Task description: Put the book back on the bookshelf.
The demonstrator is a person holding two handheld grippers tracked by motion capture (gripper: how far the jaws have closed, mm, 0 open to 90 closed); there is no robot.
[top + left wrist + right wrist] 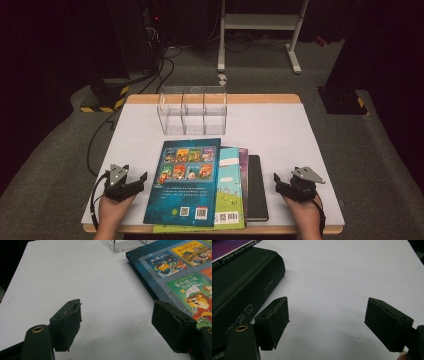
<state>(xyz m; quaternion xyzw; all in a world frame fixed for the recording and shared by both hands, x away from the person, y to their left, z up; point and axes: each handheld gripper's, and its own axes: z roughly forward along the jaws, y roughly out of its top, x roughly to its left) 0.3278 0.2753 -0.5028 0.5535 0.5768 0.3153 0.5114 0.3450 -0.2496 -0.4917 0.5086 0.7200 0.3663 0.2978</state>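
At the near edge of the white table point(280, 125), the left gripper point(131, 181), jaws apart and empty, flanks a dark-blue picture book point(185, 182) topping a fanned stack near centre, a black book point(256, 187) alongside, while the right gripper point(281, 184) waits likewise spread.

White table point(280, 130), clear three-compartment organizer point(193, 110) at its back, overlapping books point(205, 182) near front
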